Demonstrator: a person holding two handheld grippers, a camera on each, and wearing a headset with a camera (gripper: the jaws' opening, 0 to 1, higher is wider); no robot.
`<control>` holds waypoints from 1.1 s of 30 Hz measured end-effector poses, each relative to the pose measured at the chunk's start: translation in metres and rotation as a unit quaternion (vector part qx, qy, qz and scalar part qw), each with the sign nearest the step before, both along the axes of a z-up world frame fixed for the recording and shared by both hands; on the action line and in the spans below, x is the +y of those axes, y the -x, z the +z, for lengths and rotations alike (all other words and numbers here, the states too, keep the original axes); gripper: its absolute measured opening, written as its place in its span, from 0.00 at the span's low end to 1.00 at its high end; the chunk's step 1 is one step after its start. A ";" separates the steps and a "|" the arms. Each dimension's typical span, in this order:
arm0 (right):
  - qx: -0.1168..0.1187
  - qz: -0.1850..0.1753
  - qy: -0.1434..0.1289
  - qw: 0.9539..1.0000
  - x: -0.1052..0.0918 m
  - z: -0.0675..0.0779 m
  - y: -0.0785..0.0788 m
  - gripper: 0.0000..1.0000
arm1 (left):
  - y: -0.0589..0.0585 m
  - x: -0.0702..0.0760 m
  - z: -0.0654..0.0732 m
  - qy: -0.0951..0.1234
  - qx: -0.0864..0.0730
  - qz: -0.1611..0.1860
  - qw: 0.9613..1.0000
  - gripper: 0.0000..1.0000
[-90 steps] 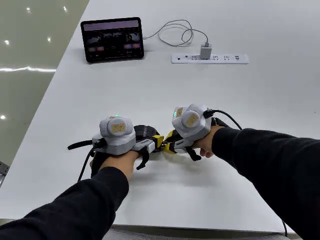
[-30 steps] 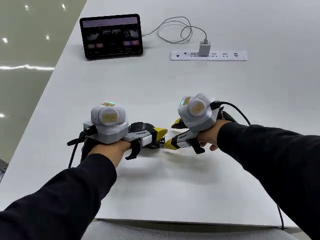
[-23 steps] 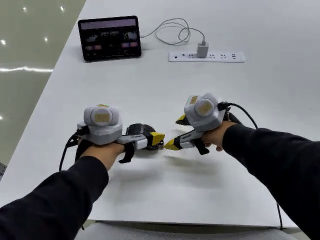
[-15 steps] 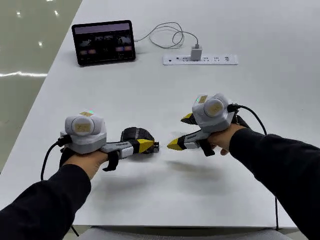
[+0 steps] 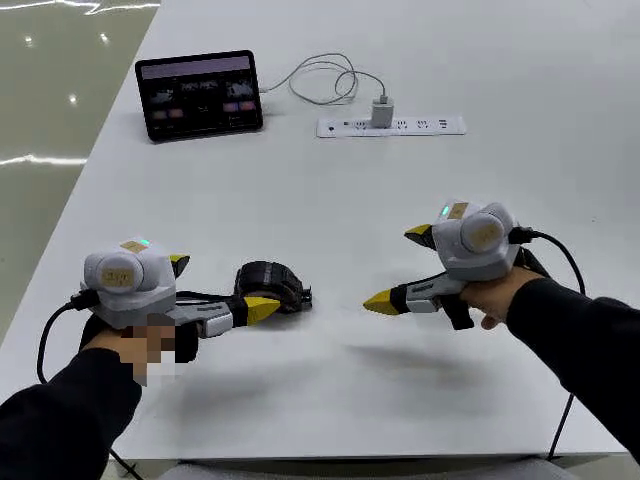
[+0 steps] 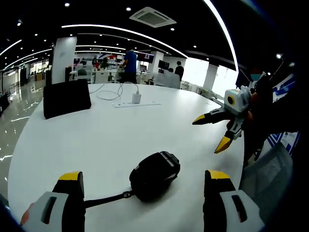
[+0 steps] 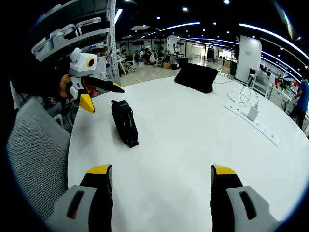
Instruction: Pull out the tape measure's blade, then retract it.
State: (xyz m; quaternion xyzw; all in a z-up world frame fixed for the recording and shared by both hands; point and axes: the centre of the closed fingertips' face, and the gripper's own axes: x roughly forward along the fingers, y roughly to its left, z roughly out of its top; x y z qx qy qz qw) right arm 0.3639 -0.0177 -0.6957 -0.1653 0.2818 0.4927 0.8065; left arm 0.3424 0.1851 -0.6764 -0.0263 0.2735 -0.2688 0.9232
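The black tape measure (image 5: 268, 283) lies on the white table (image 5: 330, 200), with no blade showing outside its case. My left gripper (image 5: 220, 287) is open just left of it, the yellow fingertips apart. In the left gripper view the tape measure (image 6: 154, 175) rests on the table ahead of the open left gripper (image 6: 145, 175), and its thin strap (image 6: 104, 199) trails toward the jaws. My right gripper (image 5: 400, 266) is open, off to the right of the tape and well apart from it. From the right gripper view the tape measure (image 7: 124, 121) lies far ahead of the right gripper (image 7: 161, 170).
A dark tablet (image 5: 200, 95) stands at the back left. A white power strip (image 5: 390, 126) with a charger (image 5: 381, 110) and looped cable lies behind the work area. The table's near edge runs just below my hands. An office with people shows in the gripper views.
Both grippers have drawn apart from each other, the left one leftward and the right one rightward. The tape measure now lies free on the table, and the head camera has shifted.
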 end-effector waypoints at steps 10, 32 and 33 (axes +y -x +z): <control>-0.006 -0.037 -0.013 0.999 -0.034 0.006 0.015 0.85 | 0.013 0.013 -0.001 -0.014 0.001 -0.019 1.000 1.00; -0.023 -0.090 -0.015 0.996 -0.114 0.013 0.047 0.90 | 0.038 0.036 0.008 -0.030 -0.013 -0.033 0.999 1.00; -0.023 -0.093 -0.016 0.995 -0.117 0.012 0.048 0.90 | 0.038 0.037 0.009 -0.028 -0.013 -0.031 0.999 1.00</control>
